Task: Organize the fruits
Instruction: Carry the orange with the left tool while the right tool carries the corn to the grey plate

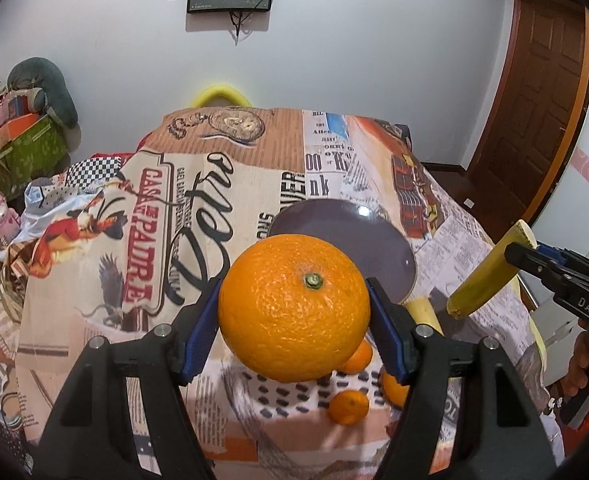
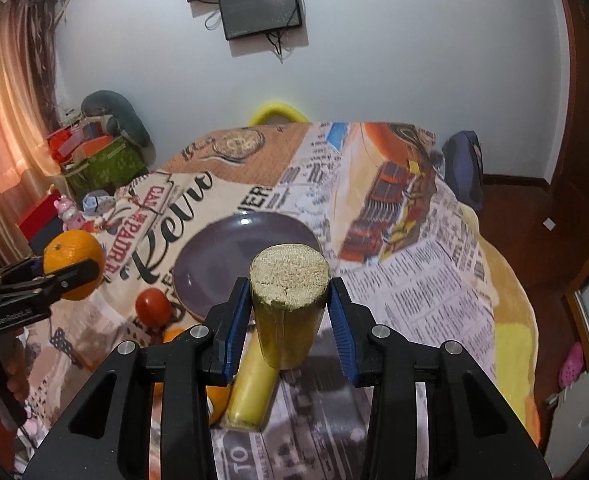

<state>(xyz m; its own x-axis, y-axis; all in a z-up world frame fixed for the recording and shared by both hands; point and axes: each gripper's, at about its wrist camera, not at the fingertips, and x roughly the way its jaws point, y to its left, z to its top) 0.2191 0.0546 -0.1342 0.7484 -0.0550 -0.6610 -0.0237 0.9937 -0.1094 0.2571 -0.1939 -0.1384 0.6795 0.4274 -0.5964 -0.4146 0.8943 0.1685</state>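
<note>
My left gripper (image 1: 294, 312) is shut on a large orange (image 1: 294, 308) and holds it above the table, near the front of a purple plate (image 1: 346, 240). My right gripper (image 2: 289, 312) is shut on a yellow-green sugarcane piece (image 2: 288, 300), cut end facing the camera, above the near rim of the purple plate (image 2: 222, 264). The right gripper with the cane (image 1: 486, 280) shows at the right of the left wrist view. The left gripper with the orange (image 2: 74, 264) shows at the left of the right wrist view.
On the printed tablecloth (image 2: 414, 280) lie small oranges (image 1: 349, 407), a second sugarcane piece (image 2: 250, 392), a red tomato (image 2: 154, 307) and another orange (image 2: 218, 400). Boxes and a green bag (image 2: 106, 164) stand left of the table. A yellow chair back (image 2: 278, 114) is behind it.
</note>
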